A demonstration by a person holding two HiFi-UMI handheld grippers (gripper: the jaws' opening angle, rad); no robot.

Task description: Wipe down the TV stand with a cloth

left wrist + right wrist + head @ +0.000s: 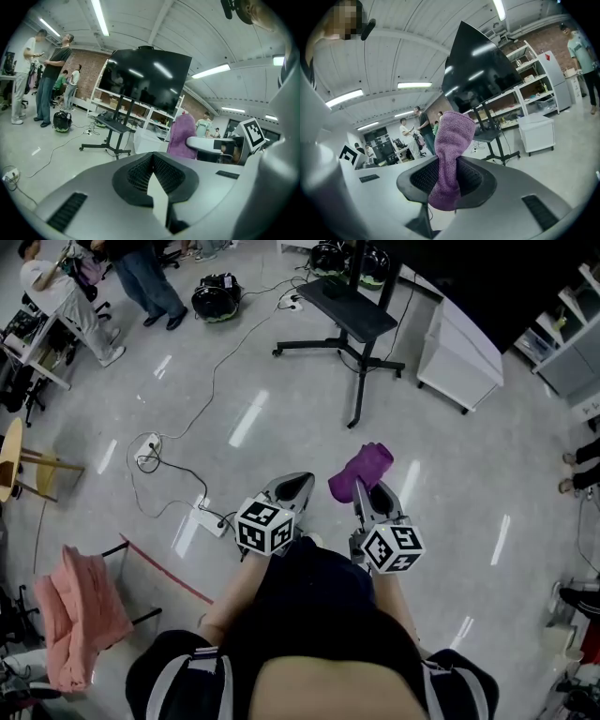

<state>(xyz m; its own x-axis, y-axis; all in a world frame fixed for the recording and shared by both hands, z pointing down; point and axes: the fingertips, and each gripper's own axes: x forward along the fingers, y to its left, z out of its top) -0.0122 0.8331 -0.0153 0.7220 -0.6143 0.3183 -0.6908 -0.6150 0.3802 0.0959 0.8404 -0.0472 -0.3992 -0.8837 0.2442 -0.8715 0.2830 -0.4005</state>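
- The right gripper (pixel 447 177) has its jaws pinched on a purple terry cloth (pixel 453 140). The cloth stands up out of the dark ribbed pads and folds over at the top, and a short end hangs below them.
- In the head view, the right gripper (pixel 364 489) is held out in front of the person's body, above the shiny grey floor (pixel 450 474). The purple terry cloth (pixel 362 469) bunches at its tip.
- The left gripper (pixel 153 158) has its jaws pressed together at the tips with nothing between them.
- In the head view, the left gripper (pixel 300 484) sits just beside the right one at about the same height. The purple cloth (pixel 182 136) shows to its right in the left gripper view.
- The black wheeled TV stand with a flat shelf (pixel 352 310) is ahead on the floor, well apart from both grippers. It carries a large dark screen (pixel 147 77).
- A low white cabinet (pixel 459 352) stands just right of the stand.
- A white power strip with black cables (pixel 148 448) lies on the floor to the left.
- A pink cloth (pixel 80 615) is draped over a frame at the lower left.
- People (pixel 150 277) stand at the far left of the room.
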